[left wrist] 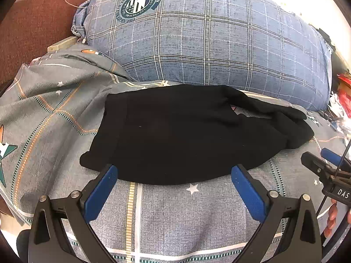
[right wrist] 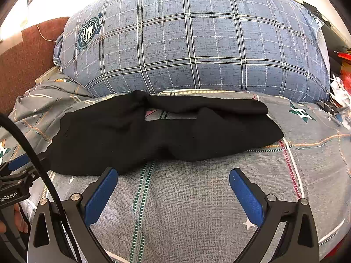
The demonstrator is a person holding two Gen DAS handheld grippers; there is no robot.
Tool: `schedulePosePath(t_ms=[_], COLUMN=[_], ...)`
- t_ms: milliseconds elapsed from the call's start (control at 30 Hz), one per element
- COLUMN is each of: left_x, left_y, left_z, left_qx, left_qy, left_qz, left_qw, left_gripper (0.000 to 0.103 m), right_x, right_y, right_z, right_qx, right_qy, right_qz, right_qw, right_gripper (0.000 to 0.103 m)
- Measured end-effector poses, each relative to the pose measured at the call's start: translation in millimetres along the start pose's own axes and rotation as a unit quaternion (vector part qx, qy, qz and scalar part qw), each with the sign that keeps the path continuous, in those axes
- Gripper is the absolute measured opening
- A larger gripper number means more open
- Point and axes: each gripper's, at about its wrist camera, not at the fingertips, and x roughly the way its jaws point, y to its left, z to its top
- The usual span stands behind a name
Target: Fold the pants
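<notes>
Black pants [left wrist: 184, 135] lie folded into a loose bundle on the grey patterned bedsheet [left wrist: 175, 214], just in front of a big blue plaid pillow. My left gripper [left wrist: 174, 171] is open, its blue fingertips at the near edge of the pants with nothing between them. In the right wrist view the pants [right wrist: 136, 138] spread from the left to the middle, with a small gap in the cloth showing sheet. My right gripper [right wrist: 173, 175] is open over the bare sheet [right wrist: 186, 208], its left pad [right wrist: 102, 194] close to the pants' near hem. Neither gripper holds anything.
The blue plaid pillow [left wrist: 208, 35] [right wrist: 197, 37] blocks the far side. A brown headboard [left wrist: 33, 22] stands at the left. The crumpled sheet [left wrist: 54, 83] bunches left of the pants. Clutter [right wrist: 337, 87] lies off the bed's right edge. The other gripper [left wrist: 324, 164] shows at right.
</notes>
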Motion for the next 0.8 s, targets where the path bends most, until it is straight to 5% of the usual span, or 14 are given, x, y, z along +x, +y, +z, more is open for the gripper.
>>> schedulePosePath(t_ms=[800], left_x=[24.3], left_y=[16.3], left_z=[-9.9], left_qx=[-0.044], left_qy=[-0.003], left_qz=[0.0], left_qw=[0.999], left_gripper=[0.103], right_x=[16.0], right_y=[-13.6], right_z=[-2.1], right_qx=[0.01], right_qy=[0.01], right_qz=[-0.014], right_qw=[1.0], right_gripper=[0.103])
